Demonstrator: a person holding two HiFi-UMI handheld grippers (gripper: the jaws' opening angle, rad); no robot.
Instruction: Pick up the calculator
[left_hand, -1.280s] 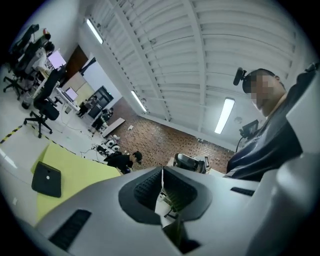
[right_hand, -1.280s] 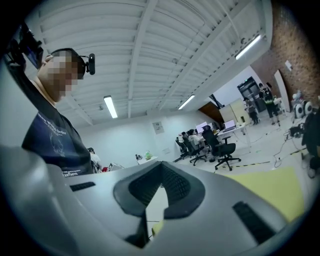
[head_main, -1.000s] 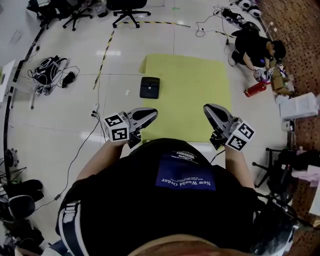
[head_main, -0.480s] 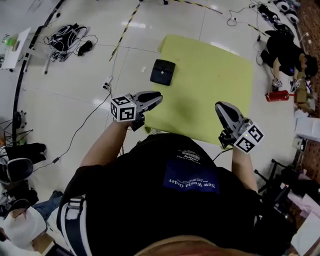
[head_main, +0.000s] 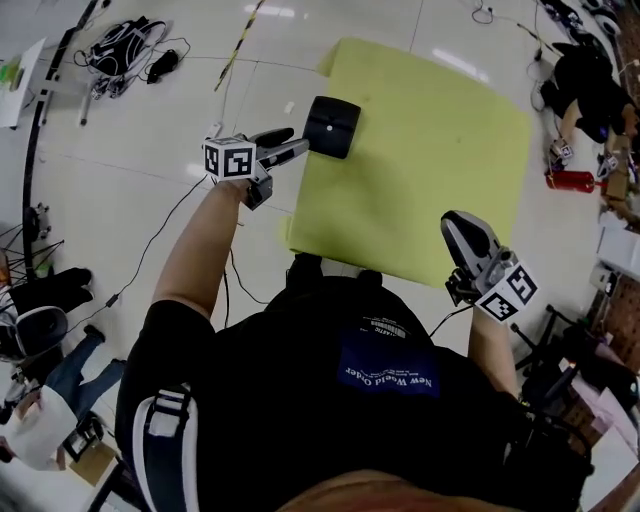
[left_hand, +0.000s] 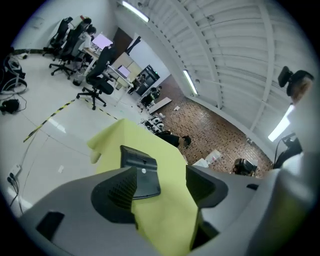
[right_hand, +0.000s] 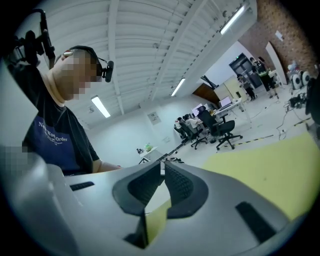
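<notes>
1. 1 calculator (head_main: 332, 126) in play, black, and it lay flat at the left edge of the 1 yellow mat (head_main: 430, 150) on the floor (head_main: 120, 190).
2. 2 sets of tongs were out. The left tongs (head_main: 298, 143) were low, just short of the calculator's near-left side, with the jaws opening wide. In the left gripper view the calculator lay ahead in the gap, and neither pad pressed on it.
3. The right tongs (head_main: 458, 222) hung over the mat's near-right corner, well apart from the calculator, with the jaw tips pressed together.
4. 2 marker cubes were on show, 1 on the left tongs (head_main: 228, 158) and 1 on the right (head_main: 512, 292), each with black-and-white squares.
5. Writing: the wearer's black shirt carried a blue patch (head_main: 388, 372) that read "New World Order". No print could be made out on the calculator.
6. Around the edges there was 1 red cylinder (head_main: 568, 181) right of the mat and 1 person crouched (head_main: 590, 75) past the far-right corner. 1 dark bag (head_main: 120, 58) with cords lay far left.
7. Room to move: bare pale floor ran along the mat's left side. 1 thin cable (head_main: 165, 235) crossed it beside the left arm. The mat's middle and right were open yellow.
8. The left gripper view showed office chairs (left_hand: 100, 82) well beyond the mat. Their count could not be told.
</notes>
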